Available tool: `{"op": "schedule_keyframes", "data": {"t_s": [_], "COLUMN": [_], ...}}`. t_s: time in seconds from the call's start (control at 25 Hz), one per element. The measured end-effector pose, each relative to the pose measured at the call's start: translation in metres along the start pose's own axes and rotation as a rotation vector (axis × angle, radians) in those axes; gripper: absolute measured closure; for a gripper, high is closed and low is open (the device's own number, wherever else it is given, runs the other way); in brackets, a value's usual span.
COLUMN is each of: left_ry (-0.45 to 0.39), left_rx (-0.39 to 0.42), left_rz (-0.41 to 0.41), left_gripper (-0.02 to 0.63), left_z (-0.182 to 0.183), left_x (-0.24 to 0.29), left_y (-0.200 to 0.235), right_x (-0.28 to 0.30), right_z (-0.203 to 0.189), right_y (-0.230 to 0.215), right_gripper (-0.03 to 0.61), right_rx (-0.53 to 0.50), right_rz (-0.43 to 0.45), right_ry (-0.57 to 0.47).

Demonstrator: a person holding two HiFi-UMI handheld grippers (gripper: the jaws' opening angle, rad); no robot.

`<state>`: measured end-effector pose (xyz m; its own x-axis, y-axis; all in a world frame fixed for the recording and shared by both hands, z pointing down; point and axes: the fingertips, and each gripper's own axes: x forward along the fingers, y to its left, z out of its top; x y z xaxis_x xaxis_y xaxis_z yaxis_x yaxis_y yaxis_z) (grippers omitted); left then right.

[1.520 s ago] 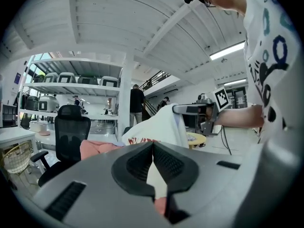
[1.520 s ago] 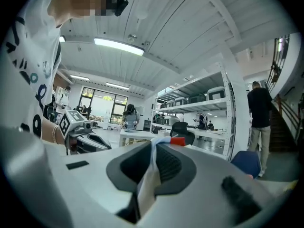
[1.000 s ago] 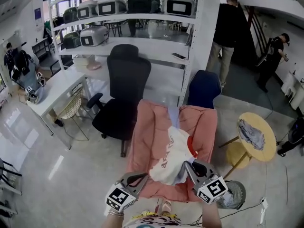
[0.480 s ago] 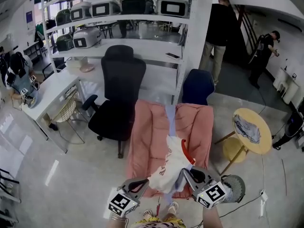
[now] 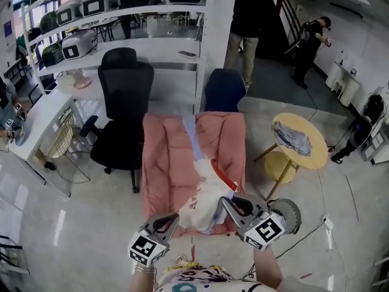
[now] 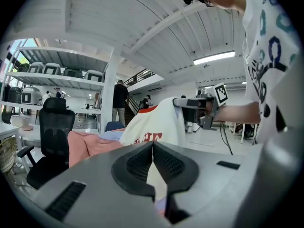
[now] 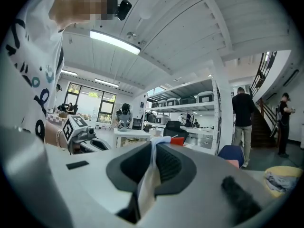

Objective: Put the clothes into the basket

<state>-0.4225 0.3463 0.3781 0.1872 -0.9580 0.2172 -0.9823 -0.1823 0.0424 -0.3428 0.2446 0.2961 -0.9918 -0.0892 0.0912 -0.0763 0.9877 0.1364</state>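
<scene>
A white T-shirt (image 5: 203, 194) with red print and a red collar hangs stretched between my two grippers, above the front edge of a pink cover (image 5: 164, 163). My left gripper (image 5: 175, 216) is shut on the shirt's left edge, and white cloth (image 6: 159, 125) shows between its jaws. My right gripper (image 5: 223, 201) is shut on the shirt's right edge, where a strip of cloth (image 7: 151, 175) runs through the jaws. A round grey mesh basket (image 5: 289, 215) stands on the floor just right of my right gripper. A light blue garment (image 5: 189, 132) lies on the pink cover.
A black office chair (image 5: 124, 102) stands left of the pink cover and a blue chair (image 5: 223, 90) behind it. A round yellow table (image 5: 316, 154) to the right bears a grey cloth (image 5: 292, 137). White shelves and desks line the back; people stand far off.
Both grippers have drawn the white shirt back off the pink cover toward me. My view has swung right, so the basket and yellow table sit nearer the middle.
</scene>
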Motion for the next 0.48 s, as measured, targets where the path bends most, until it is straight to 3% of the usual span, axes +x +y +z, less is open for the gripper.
{"op": "schedule_keyframes", "data": {"t_s": [0.32, 0.48], "left_ry": [-0.015, -0.008], "left_rx": [0.041, 0.051], "left_rz": [-0.132, -0.200], "left_gripper": [0.598, 0.598], "left_z": [0.022, 0.023], "left_x": [0.048, 0.065], "left_y": [-0.065, -0.103], "right_x": [-0.071, -0.107], "right_z": [0.014, 0.005], "right_y": [-0.021, -0.025], "right_gripper": [0.536, 0.535], "right_rx": [-0.023, -0.053], "right_rz": [-0.083, -0.121], "right_ry": [-0.033, 0.014]}}
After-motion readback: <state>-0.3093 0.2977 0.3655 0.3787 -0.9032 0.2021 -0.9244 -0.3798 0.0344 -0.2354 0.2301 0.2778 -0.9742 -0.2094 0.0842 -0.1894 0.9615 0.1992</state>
